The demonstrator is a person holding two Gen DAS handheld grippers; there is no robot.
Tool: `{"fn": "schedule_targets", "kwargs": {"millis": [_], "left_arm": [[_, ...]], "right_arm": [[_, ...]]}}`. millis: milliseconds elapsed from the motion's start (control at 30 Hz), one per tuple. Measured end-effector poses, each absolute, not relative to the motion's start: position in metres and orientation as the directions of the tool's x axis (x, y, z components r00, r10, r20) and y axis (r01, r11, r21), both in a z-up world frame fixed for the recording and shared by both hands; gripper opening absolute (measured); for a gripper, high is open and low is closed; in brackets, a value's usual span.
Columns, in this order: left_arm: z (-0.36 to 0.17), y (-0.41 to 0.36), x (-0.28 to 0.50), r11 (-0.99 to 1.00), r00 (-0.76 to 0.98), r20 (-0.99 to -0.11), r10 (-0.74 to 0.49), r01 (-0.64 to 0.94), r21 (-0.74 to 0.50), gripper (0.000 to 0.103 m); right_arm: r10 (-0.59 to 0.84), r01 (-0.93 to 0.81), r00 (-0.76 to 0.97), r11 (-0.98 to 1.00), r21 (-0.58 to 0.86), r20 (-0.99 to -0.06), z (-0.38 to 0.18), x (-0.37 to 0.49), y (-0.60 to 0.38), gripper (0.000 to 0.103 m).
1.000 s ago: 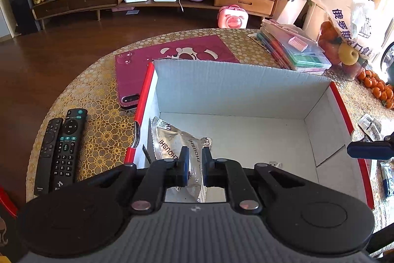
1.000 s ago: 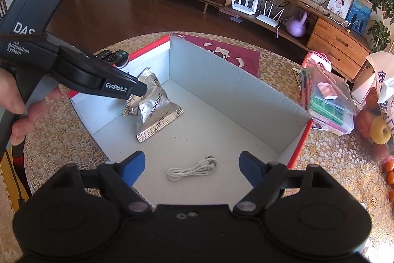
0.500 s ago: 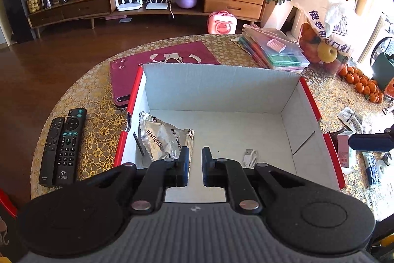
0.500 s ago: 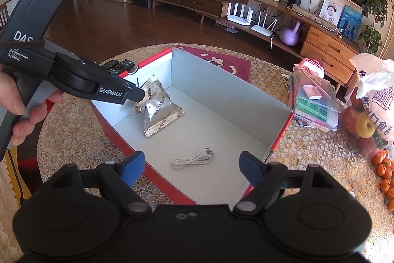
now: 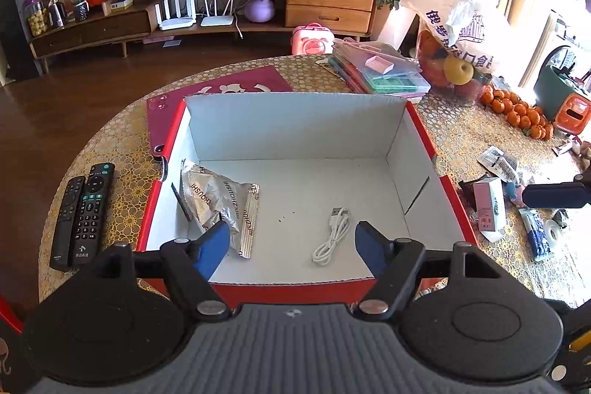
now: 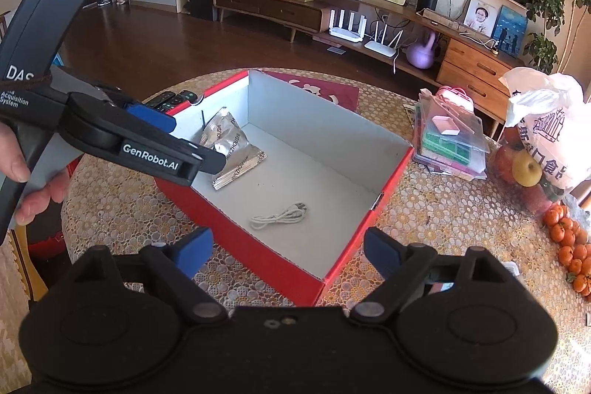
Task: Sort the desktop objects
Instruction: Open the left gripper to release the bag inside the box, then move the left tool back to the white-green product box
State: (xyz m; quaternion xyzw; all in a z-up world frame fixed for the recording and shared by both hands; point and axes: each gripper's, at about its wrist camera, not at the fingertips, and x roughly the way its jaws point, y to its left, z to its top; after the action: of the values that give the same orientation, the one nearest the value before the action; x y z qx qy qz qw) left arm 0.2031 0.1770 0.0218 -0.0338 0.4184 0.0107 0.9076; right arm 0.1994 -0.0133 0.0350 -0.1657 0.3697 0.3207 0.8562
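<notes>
Both tools are spread wide and empty. Ahead of the left tool (image 5: 291, 248), inside the red box (image 5: 295, 285), a silver foil packet (image 5: 218, 202) lies front-left and a white cable (image 5: 332, 237) front-right. The right tool (image 6: 288, 252) hovers above the counter (image 6: 443, 231) beside the box.

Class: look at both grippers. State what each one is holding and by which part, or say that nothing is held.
Nothing is held. The left gripper and right gripper are both open and empty; the foil packet and white cable lie in the box.

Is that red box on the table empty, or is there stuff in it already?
Not empty. The red box holds a silver foil packet and a coiled white cable on its floor.
</notes>
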Motion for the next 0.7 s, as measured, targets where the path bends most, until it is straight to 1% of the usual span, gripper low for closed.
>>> {"fn": "schedule_targets", "kwargs": {"millis": [200,467,700], "left_arm": [[0.023,0.158,0.194,0.999,0.654,-0.756,-0.022,-0.022,-0.048,0.078],[0.026,0.125,0.181,0.999,0.673,-0.739,-0.036,0.026,-0.026,0.078],[0.03,0.103,0.171,0.998,0.692,-0.719,-0.068,0.059,-0.038,0.078]], "right_arm": [[0.427,-0.654,0.531,0.756,-0.034,-0.732,0.036,0.192,-0.032,0.09],[0.407,-0.619,0.559,0.785,-0.037,-0.723,0.036,0.18,-0.062,0.09],[0.377,-0.587,0.582,0.808,-0.052,-0.721,0.036,0.172,-0.091,0.09]]}}
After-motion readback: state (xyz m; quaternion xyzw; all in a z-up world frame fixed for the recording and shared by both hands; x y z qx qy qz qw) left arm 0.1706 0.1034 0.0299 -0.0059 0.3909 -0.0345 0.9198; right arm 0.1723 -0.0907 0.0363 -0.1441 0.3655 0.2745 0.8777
